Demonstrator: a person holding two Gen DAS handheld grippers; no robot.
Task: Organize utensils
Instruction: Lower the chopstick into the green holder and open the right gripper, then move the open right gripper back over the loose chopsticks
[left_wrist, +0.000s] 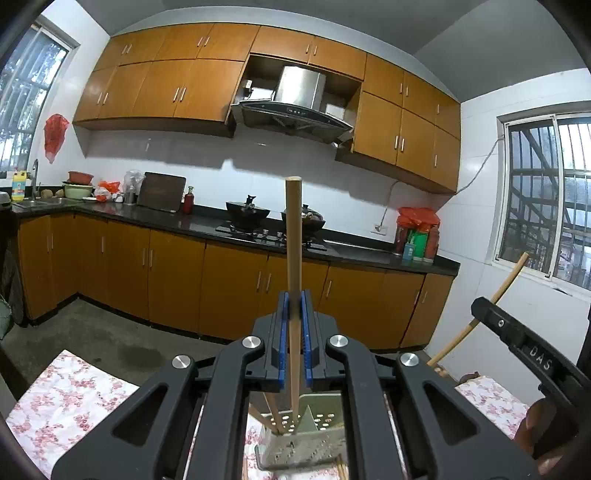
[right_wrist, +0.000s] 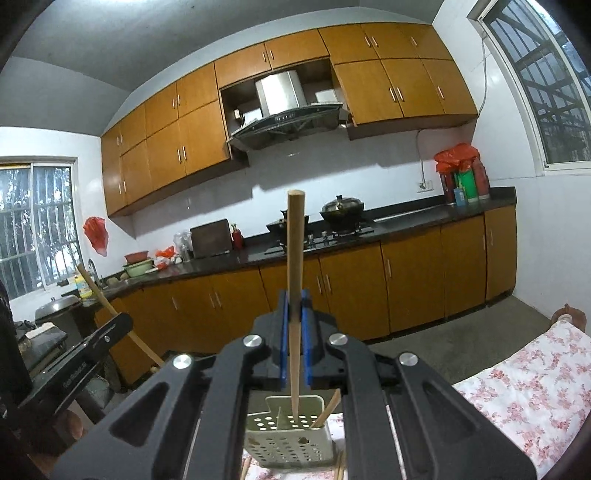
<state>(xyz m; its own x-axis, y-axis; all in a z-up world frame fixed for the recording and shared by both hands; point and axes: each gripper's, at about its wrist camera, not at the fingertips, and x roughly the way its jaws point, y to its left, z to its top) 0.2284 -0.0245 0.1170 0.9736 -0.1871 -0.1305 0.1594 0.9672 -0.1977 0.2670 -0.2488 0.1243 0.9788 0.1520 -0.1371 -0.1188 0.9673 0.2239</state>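
Observation:
My left gripper (left_wrist: 294, 300) is shut on a wooden chopstick (left_wrist: 294, 236) that stands upright, its thin tip down over a white perforated utensil holder (left_wrist: 317, 443). My right gripper (right_wrist: 294, 300) is shut the same way on a second chopstick (right_wrist: 295, 251), whose tip hangs over the holder (right_wrist: 273, 446). Whether either tip is inside, I cannot tell. Another chopstick (right_wrist: 327, 411) leans in the holder's right compartment. Each view shows the other gripper's fingers (left_wrist: 495, 319) (right_wrist: 99, 338) off to the side, each with its chopstick slanting up.
The holder stands on a table with a pink floral cloth (left_wrist: 74, 398) (right_wrist: 517, 387). Loose chopsticks (right_wrist: 340, 467) lie beside the holder. Across a bare concrete floor runs a dark kitchen counter (left_wrist: 184, 221) with woks on a stove (left_wrist: 247, 214), wooden cabinets and barred windows.

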